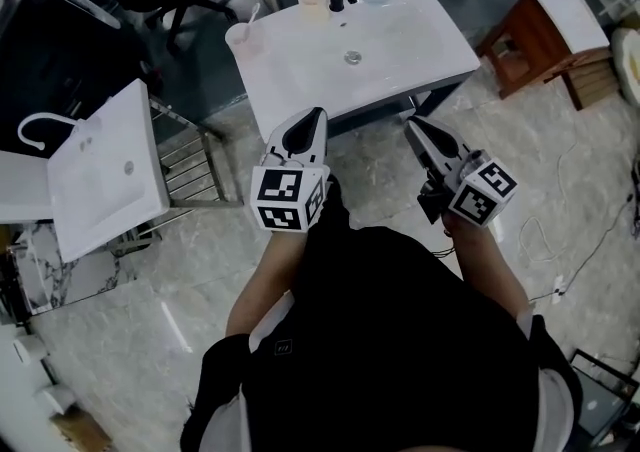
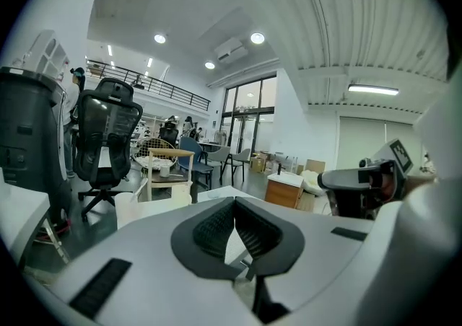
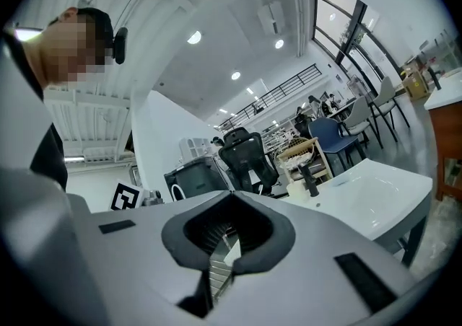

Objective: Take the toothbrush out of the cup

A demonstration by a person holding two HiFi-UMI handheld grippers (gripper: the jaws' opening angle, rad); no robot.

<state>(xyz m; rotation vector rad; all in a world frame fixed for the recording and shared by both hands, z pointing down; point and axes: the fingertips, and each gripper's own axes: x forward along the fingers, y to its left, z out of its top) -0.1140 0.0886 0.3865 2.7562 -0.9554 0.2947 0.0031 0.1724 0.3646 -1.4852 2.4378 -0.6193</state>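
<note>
Noted both grippers clenched, nothing between jaws: left gripper [image 1: 316,116] and right gripper [image 1: 412,125], both short of sink top [image 1: 400,50]. Toothbrush [image 1: 254,12] stood in pink cup [image 1: 240,38] at far-left corner of sink top, handle near upright with slight lean. Cup lay ahead and left of left gripper, which I judged nearer; right well apart. I reckoned jaws needed opening, then grip across handle above rim.
</note>
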